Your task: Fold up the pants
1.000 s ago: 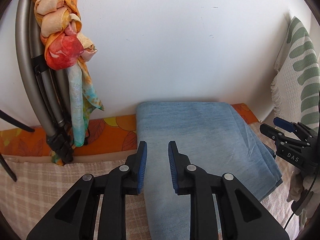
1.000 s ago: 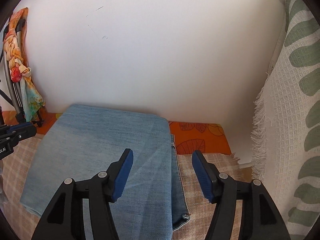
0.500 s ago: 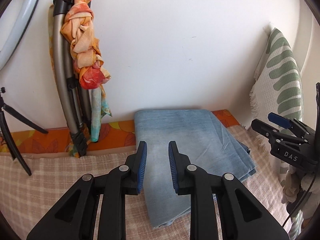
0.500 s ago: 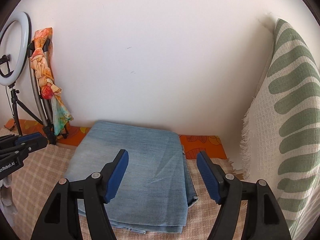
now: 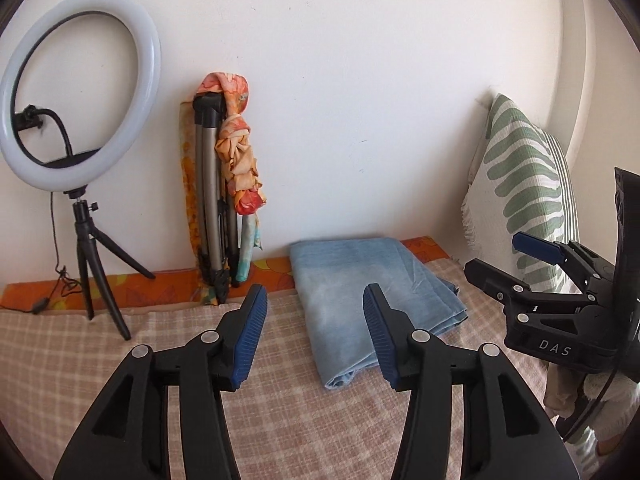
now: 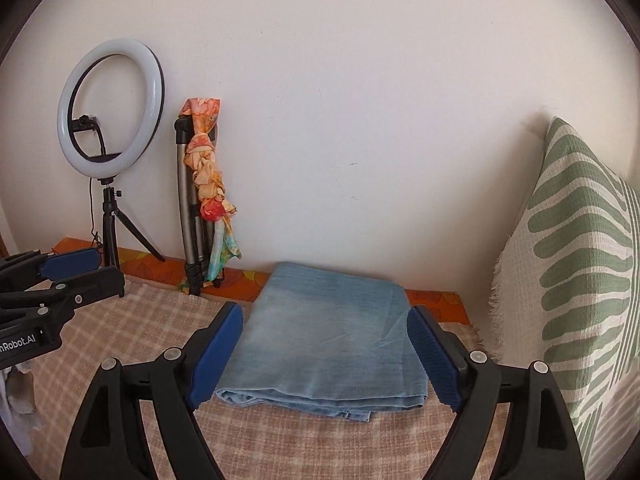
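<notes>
The light blue denim pants [image 5: 360, 280] lie folded into a flat rectangle on the checked beige cover [image 5: 160, 352], close to the white wall; they also show in the right wrist view [image 6: 332, 340]. My left gripper [image 5: 316, 336] is open and empty, held back from the pants' near left edge. My right gripper [image 6: 324, 356] is open wide and empty, just short of the pants' near edge; it also shows in the left wrist view [image 5: 536, 264]. The left gripper shows at the left of the right wrist view [image 6: 76, 276].
A ring light on a small tripod [image 5: 80, 92] stands at the back left. A folded tripod with an orange scarf [image 5: 236, 168] leans on the wall. A green-striped pillow [image 5: 524, 184] stands at the right. An orange patterned sheet [image 6: 436, 300] edges the wall.
Both grippers have pulled back and up from the folded pants. The left gripper has opened from nearly shut. The right gripper has opened wider. The pants lie still.
</notes>
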The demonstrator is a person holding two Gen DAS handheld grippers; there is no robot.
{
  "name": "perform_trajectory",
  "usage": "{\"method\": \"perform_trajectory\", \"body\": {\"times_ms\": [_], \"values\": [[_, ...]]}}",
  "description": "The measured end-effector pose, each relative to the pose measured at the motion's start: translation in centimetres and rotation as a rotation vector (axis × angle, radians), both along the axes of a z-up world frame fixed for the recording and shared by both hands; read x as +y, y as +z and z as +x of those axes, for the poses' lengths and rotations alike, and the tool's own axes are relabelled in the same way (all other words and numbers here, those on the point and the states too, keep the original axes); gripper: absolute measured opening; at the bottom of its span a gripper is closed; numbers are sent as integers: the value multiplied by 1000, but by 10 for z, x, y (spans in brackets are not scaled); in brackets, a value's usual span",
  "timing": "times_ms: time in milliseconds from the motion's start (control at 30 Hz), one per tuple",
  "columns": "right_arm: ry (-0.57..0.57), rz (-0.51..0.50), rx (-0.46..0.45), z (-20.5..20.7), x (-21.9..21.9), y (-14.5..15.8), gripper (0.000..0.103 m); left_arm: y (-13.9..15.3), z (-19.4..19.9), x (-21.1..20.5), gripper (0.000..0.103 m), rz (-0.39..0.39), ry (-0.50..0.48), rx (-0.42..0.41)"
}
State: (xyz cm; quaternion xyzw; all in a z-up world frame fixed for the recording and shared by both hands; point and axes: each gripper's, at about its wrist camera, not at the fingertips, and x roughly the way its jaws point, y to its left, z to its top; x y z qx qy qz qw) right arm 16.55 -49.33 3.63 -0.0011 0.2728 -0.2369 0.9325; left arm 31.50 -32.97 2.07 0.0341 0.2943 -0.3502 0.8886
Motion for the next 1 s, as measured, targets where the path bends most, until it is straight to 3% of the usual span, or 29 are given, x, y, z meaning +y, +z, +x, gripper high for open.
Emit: {"method": "perform_trajectory", "body": {"times_ms": [333,467,567,733,800,1000], "values": [[13,-27,-28,-36,77,2,95,1,-57,53,68,17,-19,-60],[18,-21,-44,-48,102,1,96,-3,-71,75,71,3,-16,-44],[13,-26,-48,-57,119,-1,103,-6,-81,93,72,-13,-2,-34],[4,-12,-56,-70,139,-9,103,-15,-97,116,74,-13,17,-42],[3,-3,-52,-73,146,-15,103,-20,-102,124,80,-17,32,-34],[-22,1,-53,-86,161,-33,103,-39,-112,140,80,-2,78,-19]]}}
